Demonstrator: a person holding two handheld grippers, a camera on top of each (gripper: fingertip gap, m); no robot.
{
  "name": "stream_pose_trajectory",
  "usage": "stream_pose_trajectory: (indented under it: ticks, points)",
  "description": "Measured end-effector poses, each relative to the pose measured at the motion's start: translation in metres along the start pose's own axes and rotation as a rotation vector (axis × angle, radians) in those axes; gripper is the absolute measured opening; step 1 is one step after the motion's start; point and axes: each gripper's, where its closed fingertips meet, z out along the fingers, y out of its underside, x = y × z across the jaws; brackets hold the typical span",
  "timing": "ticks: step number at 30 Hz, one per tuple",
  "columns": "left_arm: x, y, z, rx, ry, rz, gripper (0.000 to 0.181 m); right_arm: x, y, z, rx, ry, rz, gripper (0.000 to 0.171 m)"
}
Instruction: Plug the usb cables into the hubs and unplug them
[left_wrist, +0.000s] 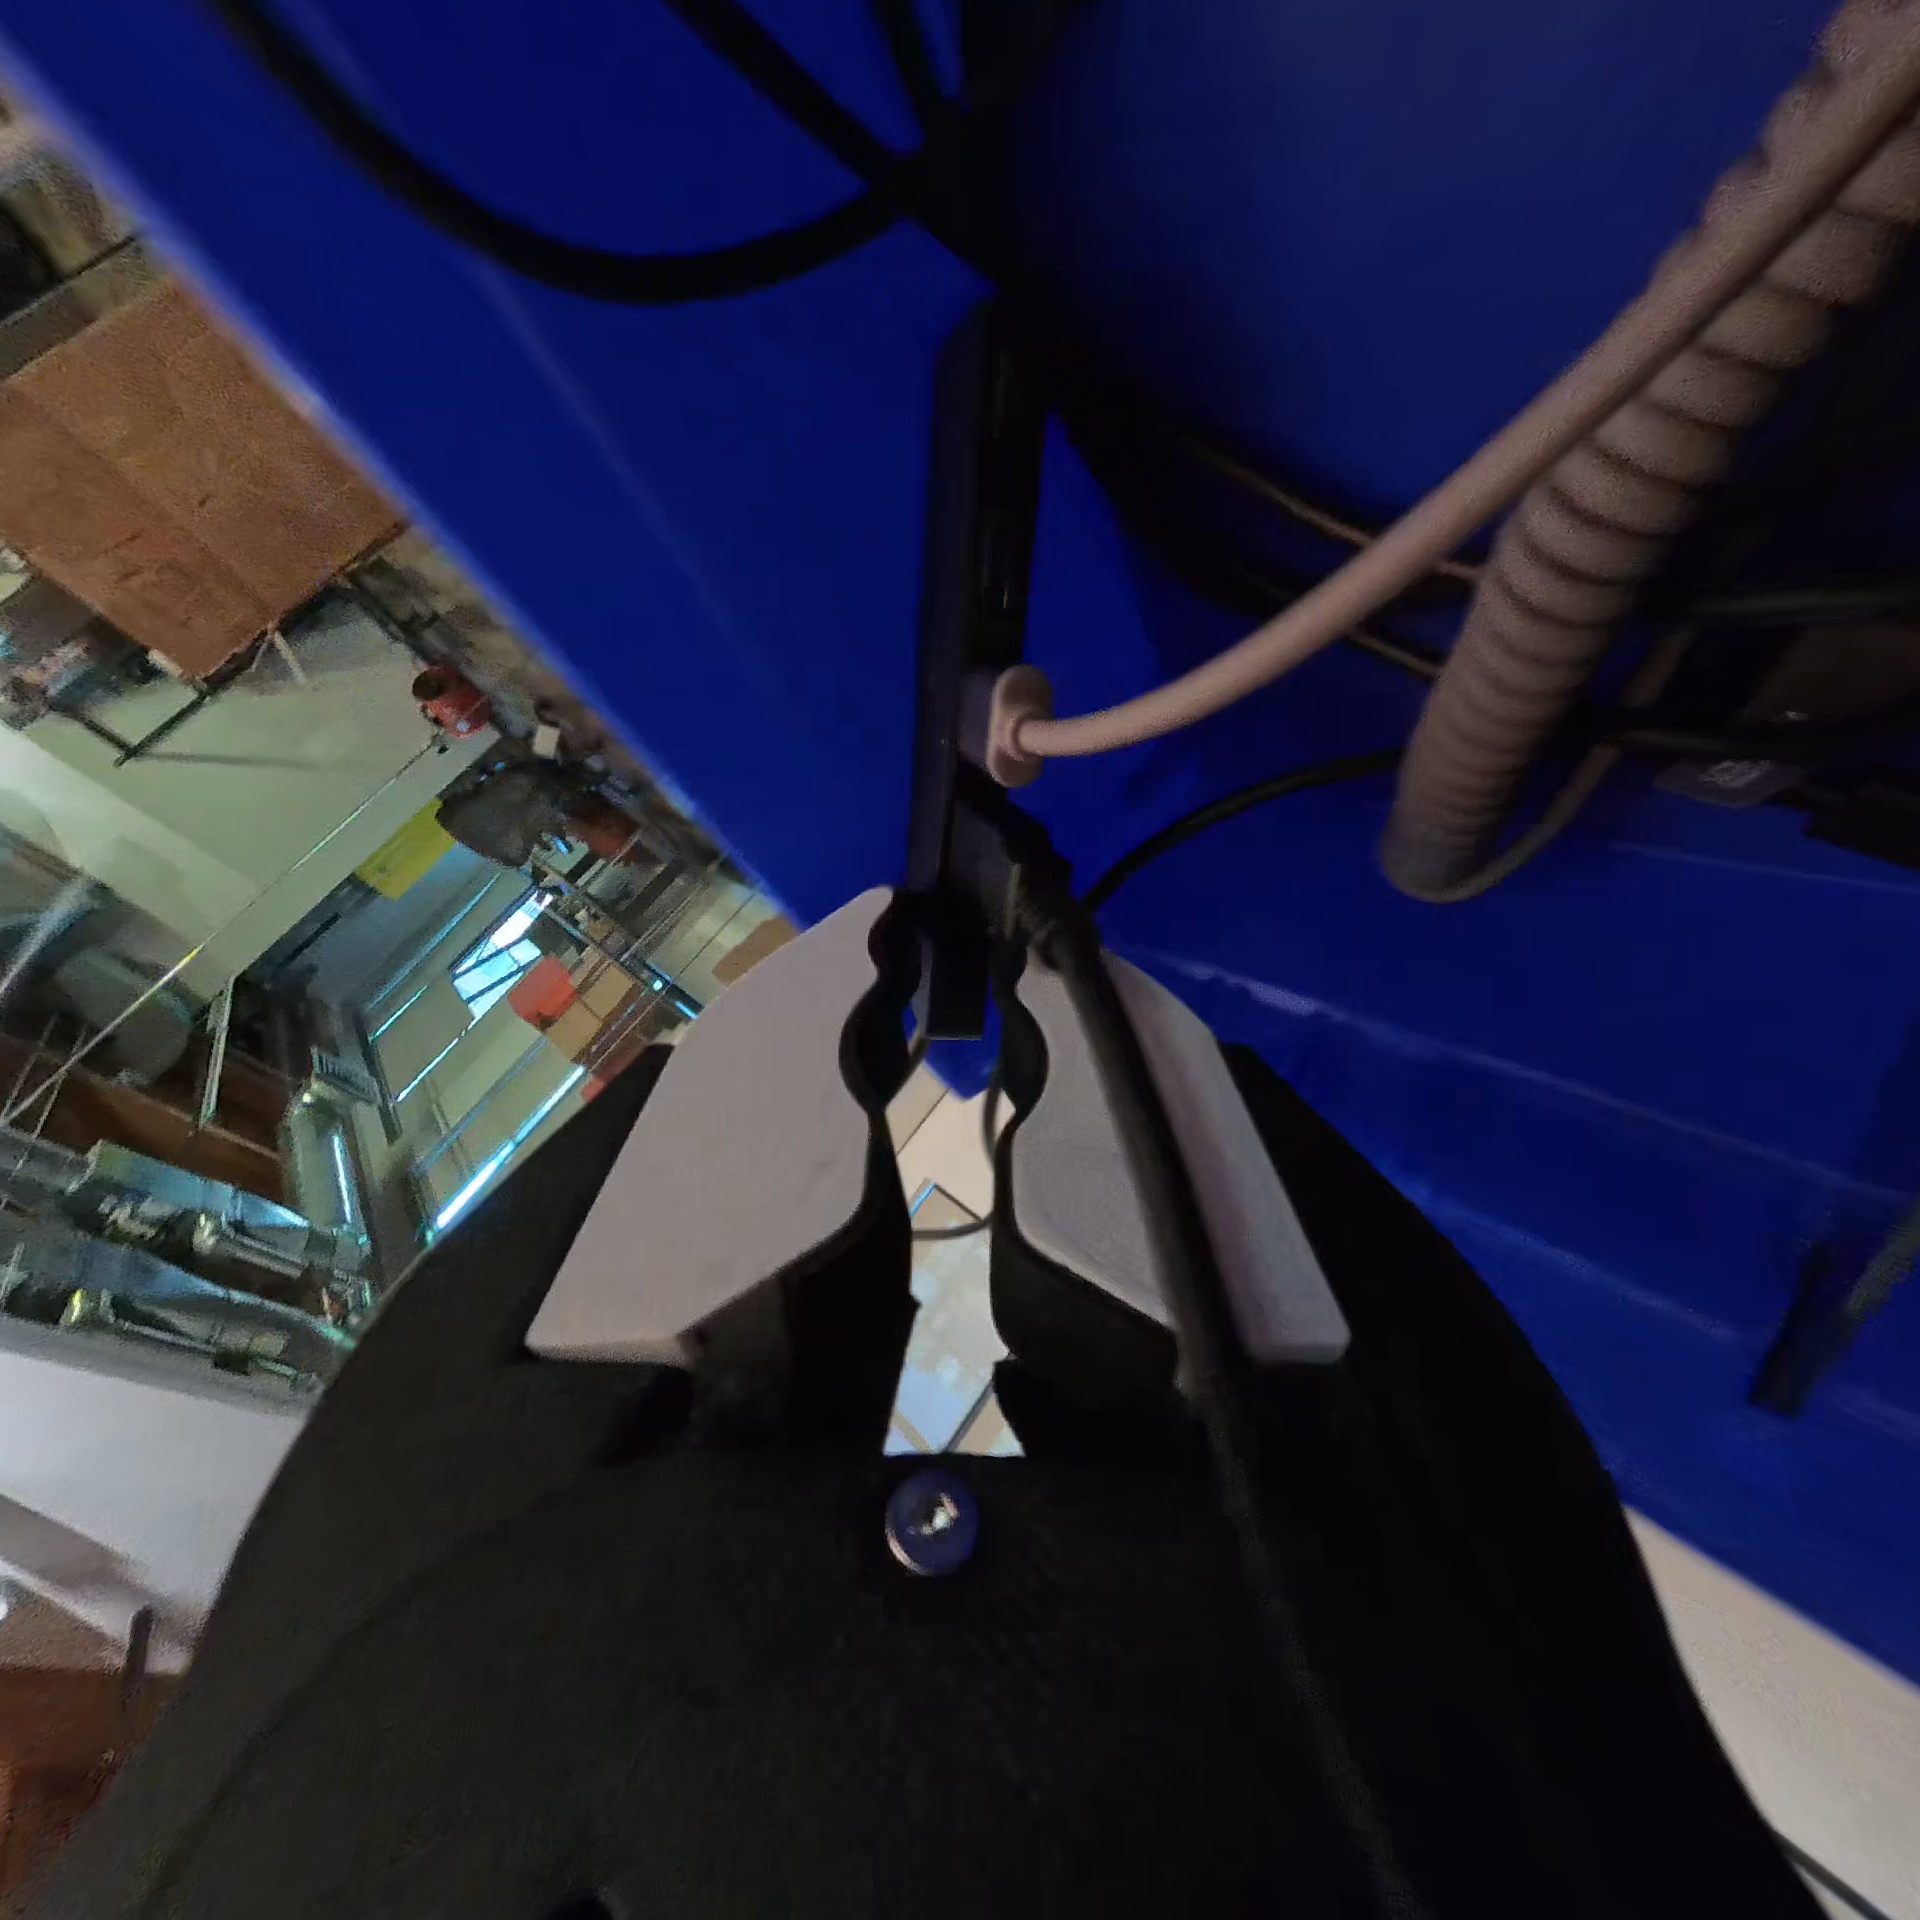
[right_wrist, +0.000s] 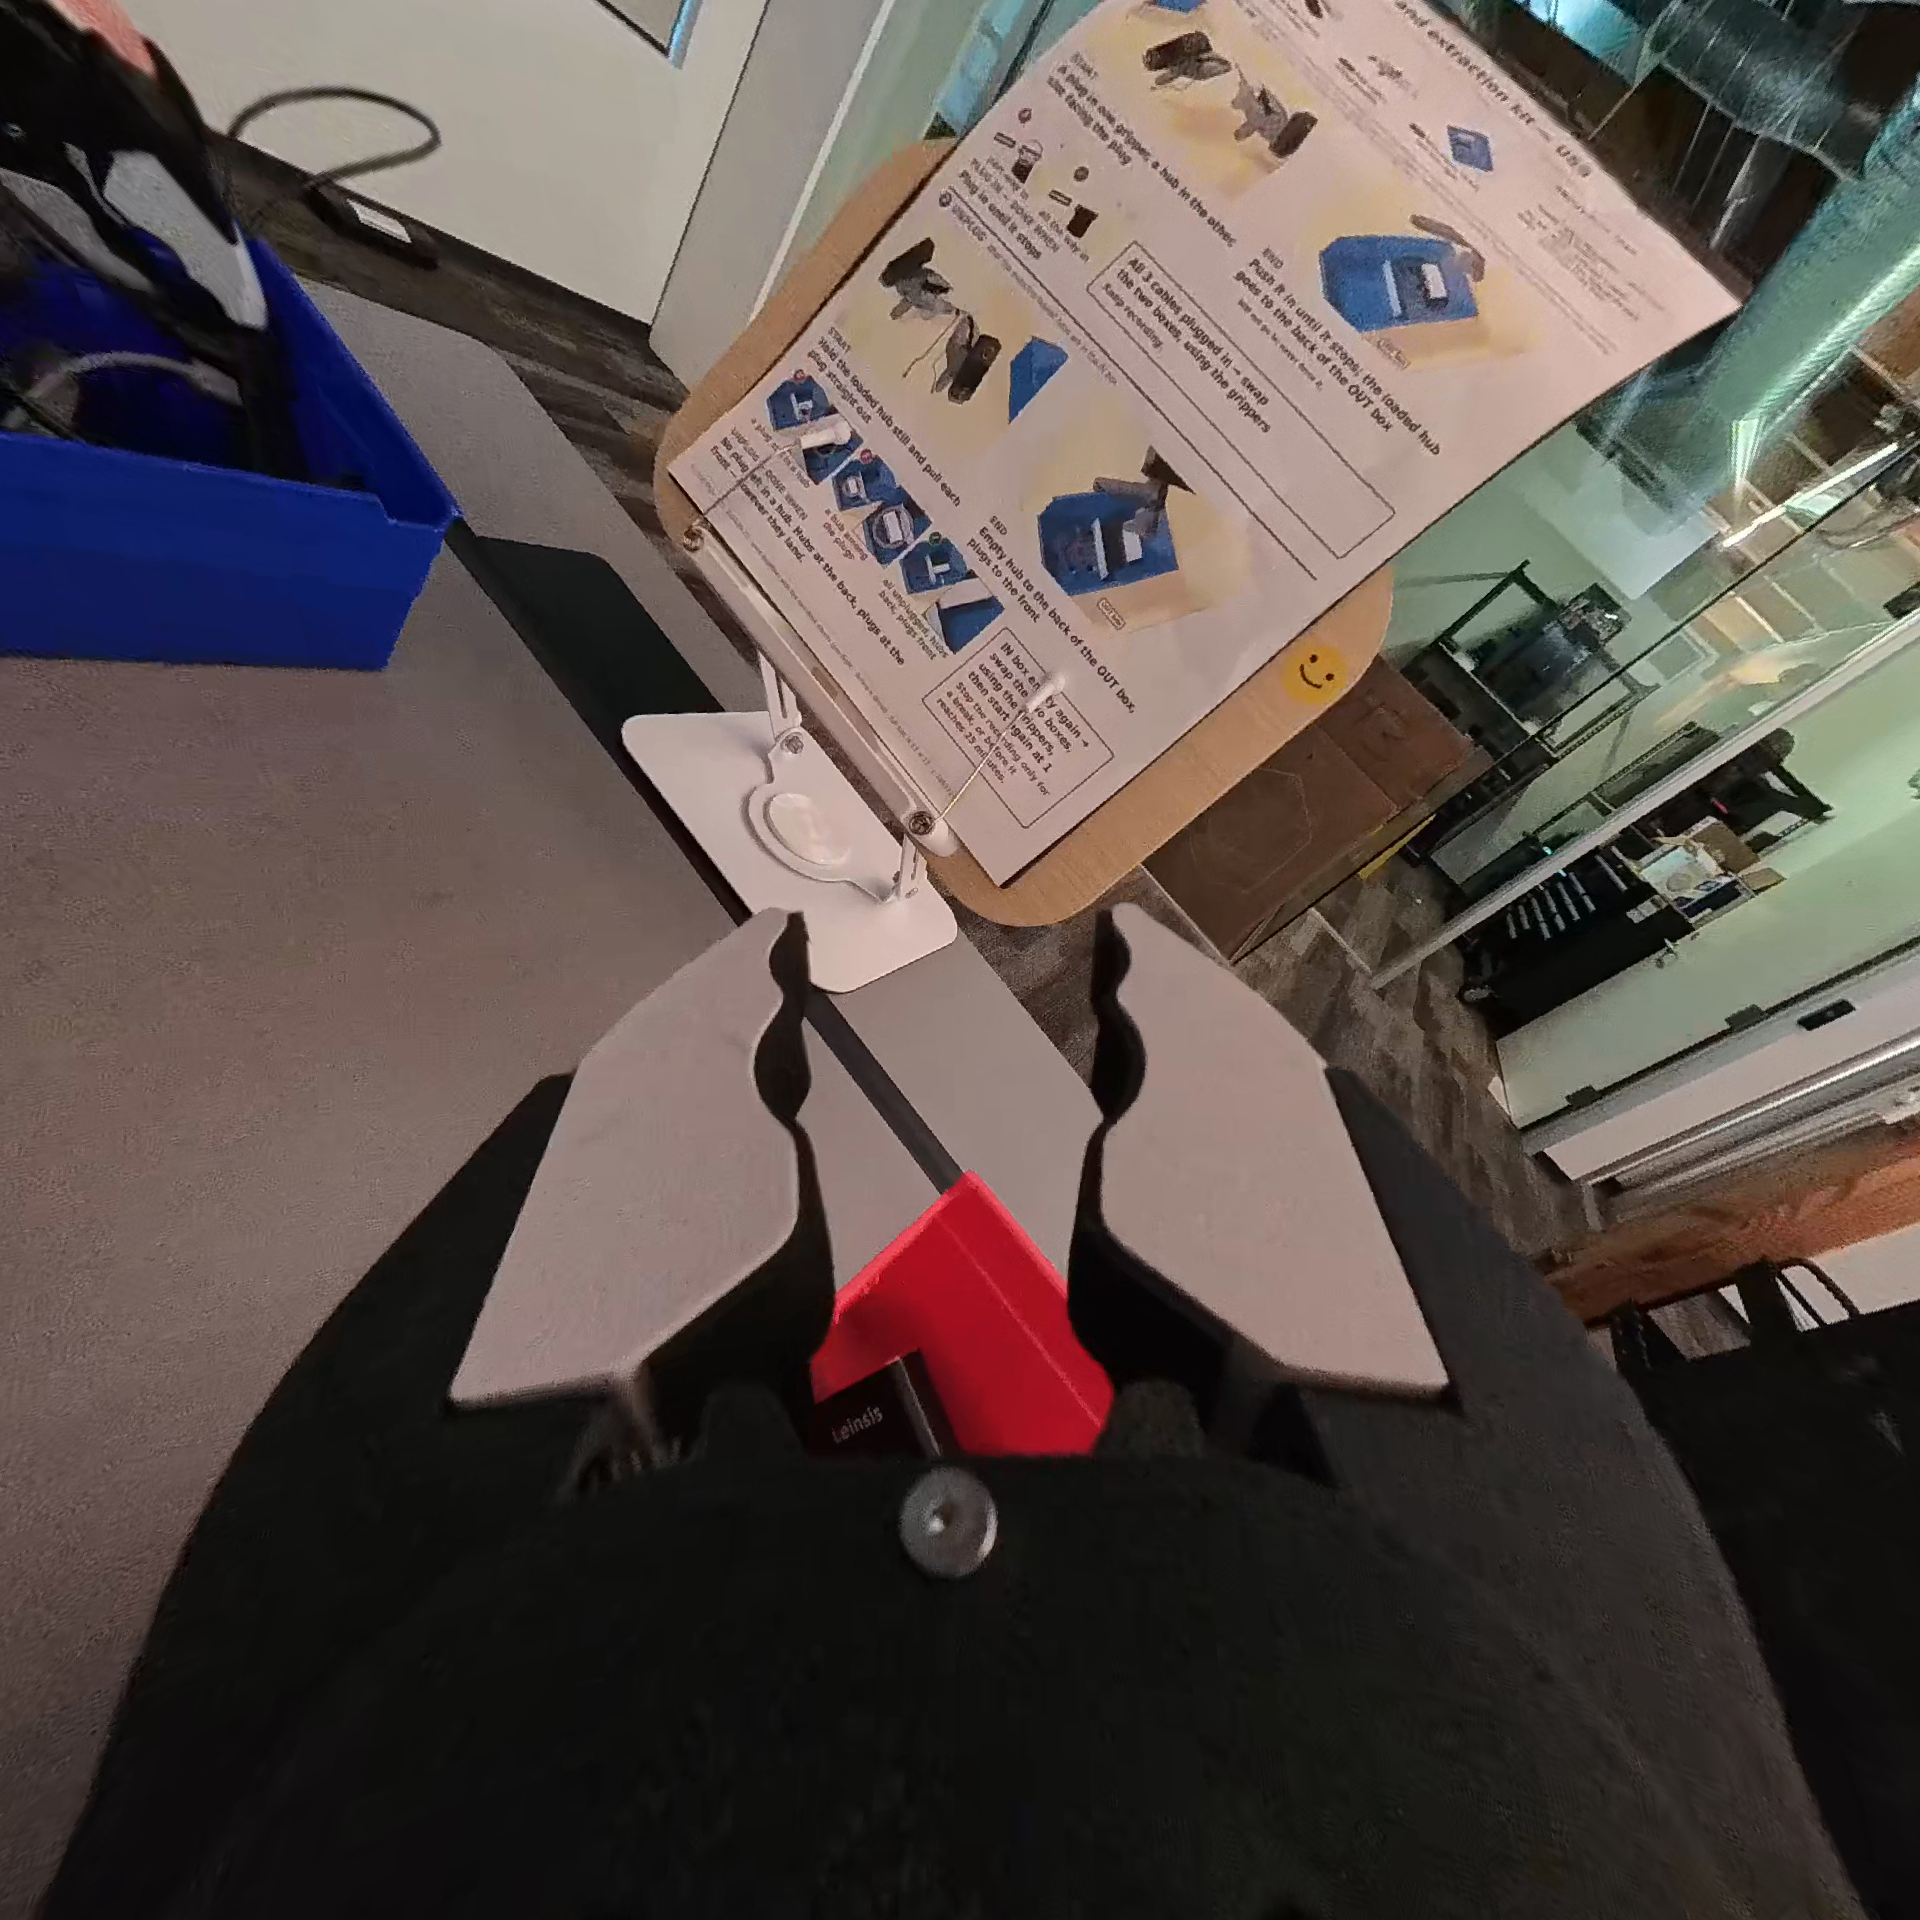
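Note:
In the left wrist view my left gripper (left_wrist: 951, 951) is shut on the near end of a slim black USB hub (left_wrist: 977, 582), held edge-on over the blue bin (left_wrist: 1455, 1039). A beige plug (left_wrist: 1003, 722) with its beige cable (left_wrist: 1351, 582) sits in the hub's right side. A black plug (left_wrist: 1034, 883) with a thin black cable is in the hub just above my fingertips. A beige coiled cable (left_wrist: 1621, 499) hangs at the right. In the right wrist view my right gripper (right_wrist: 951, 956) is open and empty above the grey table (right_wrist: 312, 935).
A blue bin (right_wrist: 208, 520) with cables stands at the table's left. A white stand (right_wrist: 800, 831) holds a wooden board with an instruction sheet (right_wrist: 1143, 416) ahead of my right gripper. A red block (right_wrist: 966, 1320) lies under the right fingers. Black cables (left_wrist: 623, 260) loop in the bin. About 50 cm separates my left fingertips from my right.

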Motion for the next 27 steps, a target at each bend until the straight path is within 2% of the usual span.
stream_pose_trajectory:
  ticks: [5,11,21,27]
  points:
    - [-0.046,0.018,-0.042,-0.05,-0.1,-0.022,0.011,-0.007,-0.009,0.0,0.041,-0.031,0.02,0.052]
    - [-0.111,0.055,-0.114,-0.198,-0.248,0.037,0.011,-0.028,-0.021,0.011,0.098,-0.108,0.041,0.052]
    - [-0.222,0.072,-0.265,-0.289,-0.553,0.012,0.011,-0.071,-0.034,0.035,0.119,-0.205,0.006,0.052]
    - [-0.27,0.09,-0.351,-0.353,-0.682,-0.012,0.011,-0.063,-0.055,0.022,0.194,-0.19,0.038,0.052]
